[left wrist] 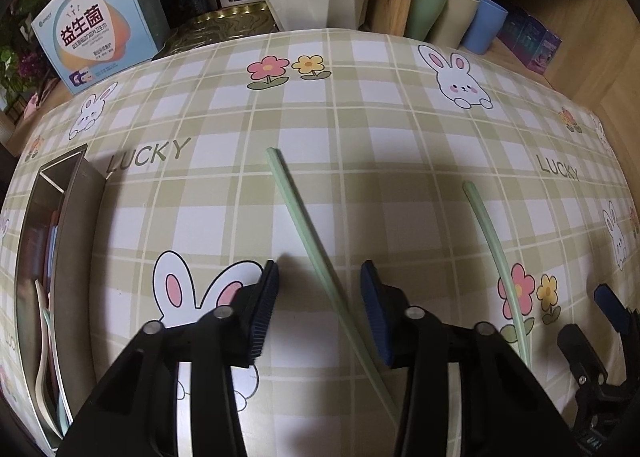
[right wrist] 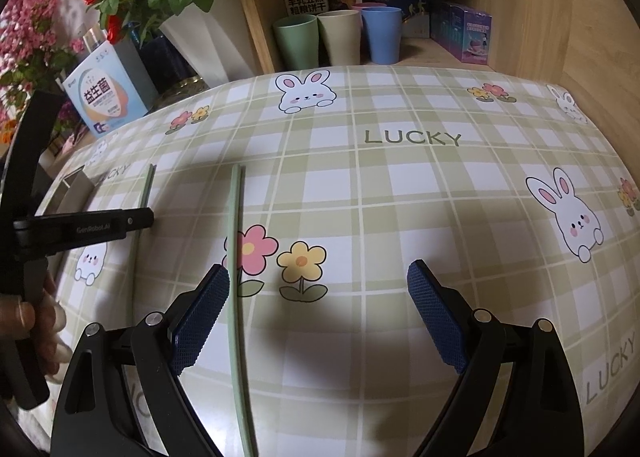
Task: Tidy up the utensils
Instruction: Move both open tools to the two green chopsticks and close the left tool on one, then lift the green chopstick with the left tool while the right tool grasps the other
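Left wrist view: left gripper point(left wrist: 320, 309) half-open astride a pale green chopstick point(left wrist: 304, 225), pads clear of it — right gripper point(right wrist: 320, 313) wide beside the second chopstick point(right wrist: 237, 257) — both on a bunny-print checked tablecloth point(left wrist: 360, 137), metal box point(left wrist: 72, 193) left, cups point(right wrist: 340, 37) behind.

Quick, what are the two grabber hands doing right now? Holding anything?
Left gripper: open, a green chopstick lies between its jaws, not pinched.
Right gripper: open wide, holding nothing; the other chopstick lies just inside its left finger.
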Action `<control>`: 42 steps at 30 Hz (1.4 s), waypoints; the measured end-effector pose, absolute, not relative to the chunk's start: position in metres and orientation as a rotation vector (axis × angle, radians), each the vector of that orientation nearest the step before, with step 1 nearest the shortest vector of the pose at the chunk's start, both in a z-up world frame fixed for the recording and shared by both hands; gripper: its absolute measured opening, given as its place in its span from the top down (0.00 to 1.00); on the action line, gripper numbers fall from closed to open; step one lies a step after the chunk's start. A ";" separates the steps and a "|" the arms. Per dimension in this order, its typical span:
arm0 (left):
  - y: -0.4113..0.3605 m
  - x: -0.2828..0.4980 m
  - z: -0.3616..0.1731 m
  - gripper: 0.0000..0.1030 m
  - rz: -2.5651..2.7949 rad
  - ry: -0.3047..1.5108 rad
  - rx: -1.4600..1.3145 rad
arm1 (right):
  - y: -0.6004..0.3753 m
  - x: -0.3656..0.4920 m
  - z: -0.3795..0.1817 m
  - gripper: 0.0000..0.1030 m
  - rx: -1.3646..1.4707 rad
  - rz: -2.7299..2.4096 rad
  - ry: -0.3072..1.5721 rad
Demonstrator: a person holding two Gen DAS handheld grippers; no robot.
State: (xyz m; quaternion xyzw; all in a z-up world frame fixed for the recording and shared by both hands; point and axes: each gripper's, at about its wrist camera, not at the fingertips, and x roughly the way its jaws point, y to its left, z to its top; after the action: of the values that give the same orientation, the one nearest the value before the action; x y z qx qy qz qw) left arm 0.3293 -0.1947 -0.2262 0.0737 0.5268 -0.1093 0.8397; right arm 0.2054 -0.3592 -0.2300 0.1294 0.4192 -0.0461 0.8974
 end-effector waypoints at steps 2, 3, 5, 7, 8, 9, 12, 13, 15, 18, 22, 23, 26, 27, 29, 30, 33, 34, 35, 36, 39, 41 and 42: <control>-0.192 0.328 -0.225 0.87 -0.241 1.110 0.153 | -0.359 0.205 -0.230 0.15 0.271 -0.095 0.871; -0.190 0.327 -0.225 0.89 -0.247 1.113 0.143 | -0.359 0.205 -0.231 0.15 0.272 -0.096 0.874; -0.186 0.326 -0.224 0.94 -0.252 1.118 0.121 | -0.358 0.206 -0.230 0.15 0.271 -0.099 0.876; -0.183 0.323 -0.224 0.94 -0.264 1.115 0.111 | -0.358 0.205 -0.230 0.15 0.269 -0.091 0.874; -0.181 0.320 -0.224 0.94 -0.269 1.112 0.110 | -0.356 0.205 -0.230 0.15 0.267 -0.086 0.873; -0.179 0.318 -0.224 0.94 -0.273 1.110 0.107 | -0.355 0.205 -0.229 0.15 0.266 -0.080 0.872; -0.170 0.310 -0.221 0.94 -0.272 1.111 0.072 | -0.350 0.206 -0.229 0.15 0.255 -0.063 0.878; -0.164 0.306 -0.219 0.94 -0.269 1.111 0.052 | -0.349 0.206 -0.229 0.15 0.256 -0.052 0.882; -0.155 0.299 -0.214 0.94 -0.270 1.104 0.032 | -0.345 0.208 -0.230 0.15 0.259 -0.031 0.888; -0.142 0.286 -0.204 0.94 -0.269 1.077 0.026 | -0.333 0.212 -0.231 0.16 0.239 -0.001 0.896; -0.122 0.272 -0.196 0.94 -0.270 1.066 0.009 | -0.326 0.222 -0.234 0.29 0.285 0.028 0.906; -0.115 0.268 -0.194 0.94 -0.269 1.065 -0.005 | -0.324 0.225 -0.236 0.32 0.286 0.024 0.912; -0.105 0.261 -0.191 0.94 -0.266 1.052 -0.013 | -0.316 0.229 -0.239 0.43 0.244 0.006 0.921; -0.102 0.259 -0.191 0.94 -0.265 1.047 -0.011 | -0.314 0.230 -0.239 0.48 0.225 -0.004 0.916; -0.096 0.254 -0.191 0.94 -0.259 1.038 -0.011 | -0.309 0.232 -0.239 0.54 0.188 -0.022 0.915; -0.095 0.252 -0.191 0.94 -0.256 1.035 -0.012 | -0.307 0.233 -0.240 0.60 0.174 -0.030 0.915; -0.091 0.249 -0.193 0.94 -0.254 1.025 -0.016 | -0.303 0.234 -0.240 0.64 0.136 -0.053 0.915; -0.090 0.248 -0.193 0.94 -0.253 1.021 -0.015 | -0.302 0.234 -0.240 0.65 0.125 -0.056 0.911; -0.090 0.247 -0.193 0.94 -0.252 1.015 -0.012 | -0.301 0.233 -0.240 0.68 0.117 -0.054 0.907; -0.090 0.247 -0.192 0.94 -0.254 1.009 -0.009 | -0.299 0.233 -0.240 0.69 0.107 -0.054 0.905; -0.091 0.245 -0.193 0.94 -0.263 1.001 -0.002 | -0.296 0.232 -0.240 0.74 0.082 -0.050 0.901; -0.092 0.243 -0.194 0.94 -0.273 0.995 0.003 | -0.296 0.233 -0.240 0.76 0.088 -0.038 0.900; -0.093 0.242 -0.194 0.94 -0.278 0.995 0.005 | -0.297 0.232 -0.240 0.77 0.095 -0.031 0.900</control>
State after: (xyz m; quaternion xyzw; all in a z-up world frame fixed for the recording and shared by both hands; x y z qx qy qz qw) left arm 0.2421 -0.0926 -0.1944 0.0023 0.4758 -0.1331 0.8694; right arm 0.2323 -0.2974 -0.2402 0.0459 0.4347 -0.0151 0.8993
